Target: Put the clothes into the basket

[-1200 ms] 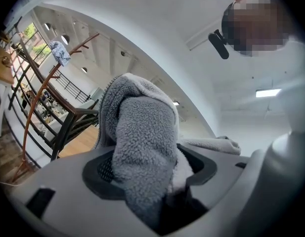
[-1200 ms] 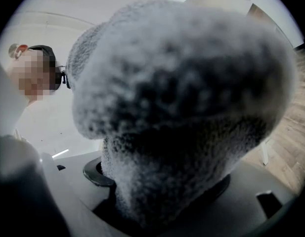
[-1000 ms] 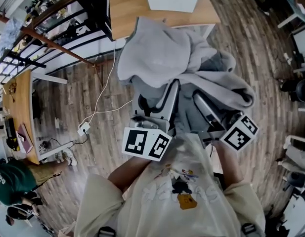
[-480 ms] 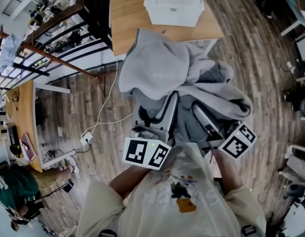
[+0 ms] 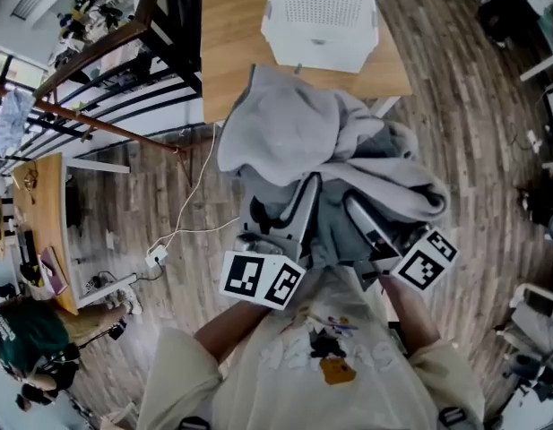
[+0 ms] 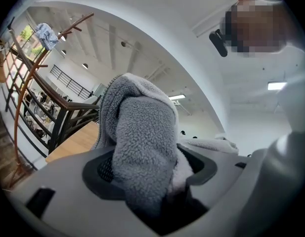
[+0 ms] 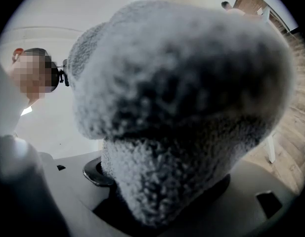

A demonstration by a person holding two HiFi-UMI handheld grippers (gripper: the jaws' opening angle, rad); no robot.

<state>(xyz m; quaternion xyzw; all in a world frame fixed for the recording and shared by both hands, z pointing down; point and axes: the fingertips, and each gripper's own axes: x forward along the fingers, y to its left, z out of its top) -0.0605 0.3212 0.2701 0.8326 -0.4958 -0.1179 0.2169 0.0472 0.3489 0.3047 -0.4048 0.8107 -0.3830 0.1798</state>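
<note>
Fleece in left gripper, right gripper

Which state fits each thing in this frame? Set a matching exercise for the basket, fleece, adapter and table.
Things:
1. basket
2. fleece
3. adapter
4. table

States:
A. grey, held up off the floor
B. wooden, bearing the basket
C. white, lying on the floor
D. white, standing on the table

Pairs: 1-D, 2-A, 3-C, 4-B
</note>
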